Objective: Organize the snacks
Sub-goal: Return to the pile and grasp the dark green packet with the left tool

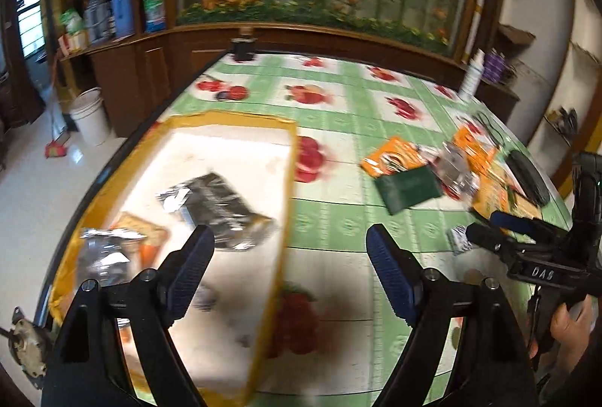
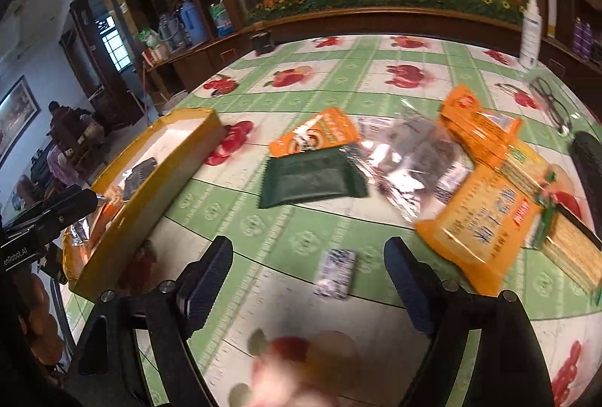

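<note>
A yellow box (image 1: pixel 288 181) lies on the table's left side and holds a silver-black packet (image 1: pixel 222 211) and a silver-orange packet (image 1: pixel 109 252). My left gripper (image 1: pixel 289 249) is open and empty above the box's right wall. My right gripper (image 2: pixel 308 264) is open and empty just above a small blue-white packet (image 2: pixel 336 273). Further on lie a dark green packet (image 2: pixel 312 179), a small orange packet (image 2: pixel 316 136), a silver packet (image 2: pixel 414 158) and large orange packets (image 2: pixel 481 219). The box also shows in the right wrist view (image 2: pixel 158 181).
The table has a green fruit-print cloth (image 1: pixel 338 219). A white spray bottle (image 2: pixel 530 31), glasses (image 2: pixel 553 102) and a black case (image 2: pixel 589 166) sit at the right. A dark jar (image 1: pixel 242 46) stands at the far edge. A white bucket (image 1: pixel 90 113) stands on the floor at the left.
</note>
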Demonstrator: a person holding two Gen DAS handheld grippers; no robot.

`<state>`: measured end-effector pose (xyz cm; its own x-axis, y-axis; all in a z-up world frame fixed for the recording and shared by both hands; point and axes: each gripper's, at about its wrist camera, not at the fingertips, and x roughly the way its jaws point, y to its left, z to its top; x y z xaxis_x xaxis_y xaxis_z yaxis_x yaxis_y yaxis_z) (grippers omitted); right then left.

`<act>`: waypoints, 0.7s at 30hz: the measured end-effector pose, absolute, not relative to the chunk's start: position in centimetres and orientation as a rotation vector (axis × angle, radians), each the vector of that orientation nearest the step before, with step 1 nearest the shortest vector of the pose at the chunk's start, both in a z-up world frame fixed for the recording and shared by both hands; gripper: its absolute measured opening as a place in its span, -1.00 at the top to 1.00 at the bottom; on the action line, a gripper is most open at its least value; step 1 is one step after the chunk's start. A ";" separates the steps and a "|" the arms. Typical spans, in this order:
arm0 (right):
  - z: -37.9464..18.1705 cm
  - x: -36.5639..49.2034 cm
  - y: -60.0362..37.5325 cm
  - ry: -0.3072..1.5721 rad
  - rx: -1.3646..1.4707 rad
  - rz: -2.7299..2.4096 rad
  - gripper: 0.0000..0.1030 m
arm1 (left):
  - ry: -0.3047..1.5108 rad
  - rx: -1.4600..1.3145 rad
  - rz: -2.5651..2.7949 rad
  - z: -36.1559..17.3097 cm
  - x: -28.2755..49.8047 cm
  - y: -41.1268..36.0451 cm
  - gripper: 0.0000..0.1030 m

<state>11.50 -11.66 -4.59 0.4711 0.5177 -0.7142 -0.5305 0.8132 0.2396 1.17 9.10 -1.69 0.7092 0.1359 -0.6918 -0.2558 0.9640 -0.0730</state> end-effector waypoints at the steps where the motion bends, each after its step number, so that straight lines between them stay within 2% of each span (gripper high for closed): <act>1: -4.6 11.7 -12.7 0.869 -0.004 0.621 -0.64 | 0.765 -0.151 0.199 -1.8 1.8 8.2 -0.62; 10: -5.8 14.1 -18.5 0.896 0.070 0.459 -0.66 | 0.835 0.082 0.018 -3.0 7.9 0.8 -0.61; 21: -6.9 17.1 -19.6 0.935 0.093 0.364 -0.66 | 0.919 0.190 -0.030 -6.0 14.9 -0.5 -0.62</act>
<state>17.12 -19.59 -6.91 0.5376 0.3455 -0.7692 -0.2653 0.9352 0.2346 14.95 -0.55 -5.97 0.6076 0.0556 -0.7923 0.1068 0.9828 0.1509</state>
